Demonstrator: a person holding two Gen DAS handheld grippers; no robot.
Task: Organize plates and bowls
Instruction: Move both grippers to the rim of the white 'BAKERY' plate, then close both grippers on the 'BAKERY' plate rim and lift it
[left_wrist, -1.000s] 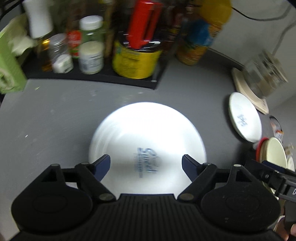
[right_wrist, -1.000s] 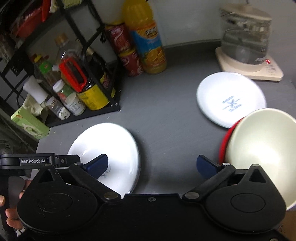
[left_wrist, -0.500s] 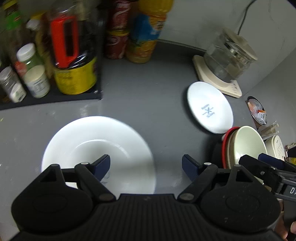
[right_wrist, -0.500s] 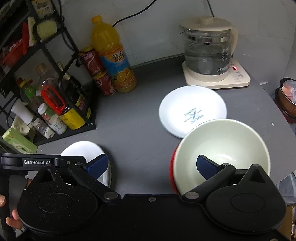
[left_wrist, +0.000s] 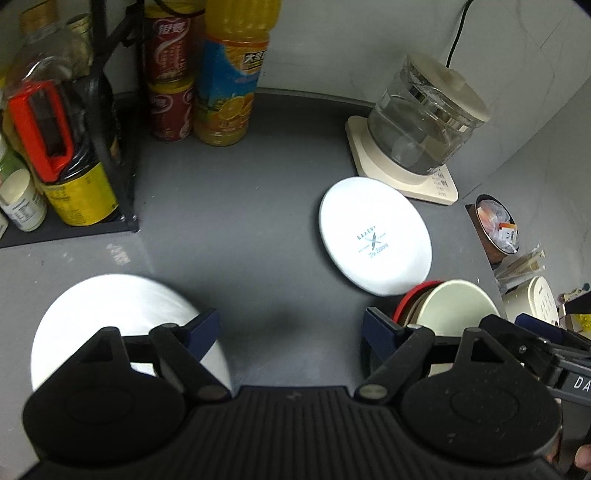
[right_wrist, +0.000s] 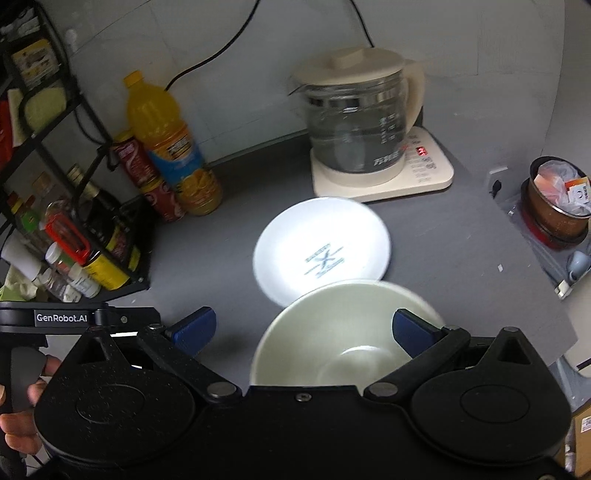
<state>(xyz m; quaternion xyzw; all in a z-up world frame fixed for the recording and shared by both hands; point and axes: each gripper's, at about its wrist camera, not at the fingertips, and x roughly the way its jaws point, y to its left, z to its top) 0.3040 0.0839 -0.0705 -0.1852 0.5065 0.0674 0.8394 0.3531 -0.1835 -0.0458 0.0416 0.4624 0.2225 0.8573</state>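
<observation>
The grey worktop (left_wrist: 258, 206) carries everything, and the glass kettle (right_wrist: 354, 122) on its cream base at the back makes a fair landmark. Just in front of the kettle lies the small white plate (right_wrist: 321, 247) with the blue print, flat and on its own. Nearer than that, overlapping the plate's front edge in the right wrist view, is the cream bowl (right_wrist: 332, 332); the left wrist view shows it nested in a red-rimmed stack (left_wrist: 410, 299), so the bowls look already gathered. Well to the left of the kettle, near the front edge, sits the large white plate (left_wrist: 122, 317), apart from the small one, so I judge the plates are not yet stacked.

The right gripper (right_wrist: 303, 328) hangs over the bowl with its fingers spread wide, one of them above the bowl's inside, clamping nothing. The left gripper (left_wrist: 290, 330) is likewise wide apart and empty, over bare worktop between the large plate and the bowls. I would guess one of them goes for the small plate next.
</observation>
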